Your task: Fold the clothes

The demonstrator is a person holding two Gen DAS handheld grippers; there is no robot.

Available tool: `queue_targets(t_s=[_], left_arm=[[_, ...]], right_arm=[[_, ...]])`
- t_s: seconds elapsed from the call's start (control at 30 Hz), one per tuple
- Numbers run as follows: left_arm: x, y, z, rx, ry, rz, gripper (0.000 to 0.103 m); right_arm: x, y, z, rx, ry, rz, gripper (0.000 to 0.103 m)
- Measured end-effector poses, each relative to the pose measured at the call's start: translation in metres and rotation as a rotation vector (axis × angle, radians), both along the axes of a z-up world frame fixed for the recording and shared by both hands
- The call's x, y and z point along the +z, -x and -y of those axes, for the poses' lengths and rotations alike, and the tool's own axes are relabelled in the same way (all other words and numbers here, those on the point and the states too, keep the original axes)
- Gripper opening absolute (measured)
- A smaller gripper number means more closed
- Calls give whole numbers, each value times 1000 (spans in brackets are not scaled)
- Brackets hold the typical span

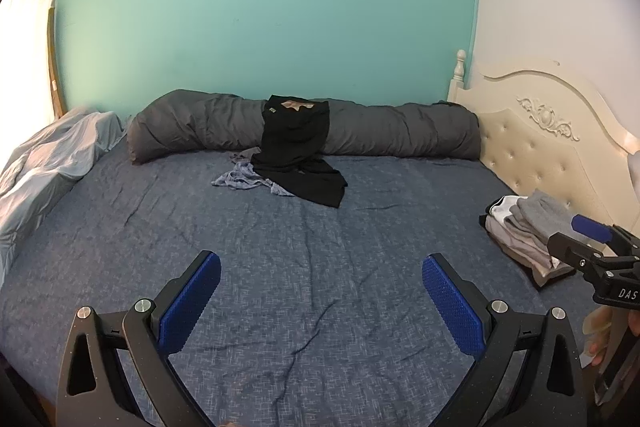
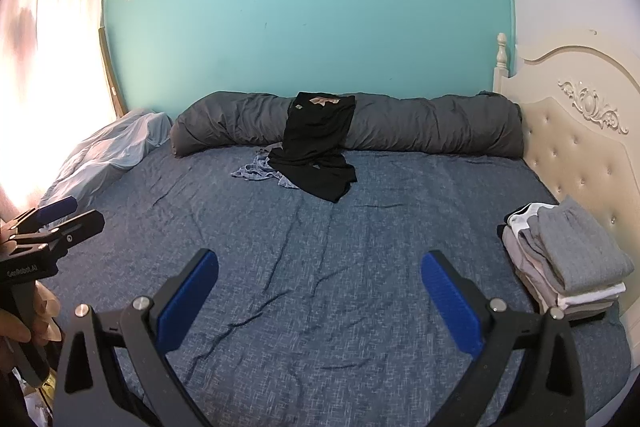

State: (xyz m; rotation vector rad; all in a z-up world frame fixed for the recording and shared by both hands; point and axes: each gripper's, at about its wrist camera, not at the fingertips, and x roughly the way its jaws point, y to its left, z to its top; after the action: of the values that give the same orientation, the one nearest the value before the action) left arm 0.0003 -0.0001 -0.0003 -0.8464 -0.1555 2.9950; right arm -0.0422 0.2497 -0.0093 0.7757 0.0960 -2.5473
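A black garment drapes over a rolled grey duvet at the far side of the bed and spills onto the blue sheet. A crumpled blue-grey garment lies beside it on the left. A stack of folded grey and white clothes rests by the headboard. My left gripper hovers open over the near sheet, holding nothing. My right gripper is open too, and empty.
A cream tufted headboard bounds the bed on the right. A light blue blanket is bunched at the left edge under a bright curtained window. A teal wall stands behind. A hand holds the left gripper.
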Motion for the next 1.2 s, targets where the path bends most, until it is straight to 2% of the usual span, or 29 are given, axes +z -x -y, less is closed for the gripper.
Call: queue_targets(t_s=[0.77, 1.2], left_arm=[[-14, -7, -11, -11, 21, -8, 103], [-10, -10, -11, -13, 24, -10, 103]], right_arm=[[6, -3, -8, -11, 5, -16, 102], [6, -3, -8, -9, 4, -14, 102]])
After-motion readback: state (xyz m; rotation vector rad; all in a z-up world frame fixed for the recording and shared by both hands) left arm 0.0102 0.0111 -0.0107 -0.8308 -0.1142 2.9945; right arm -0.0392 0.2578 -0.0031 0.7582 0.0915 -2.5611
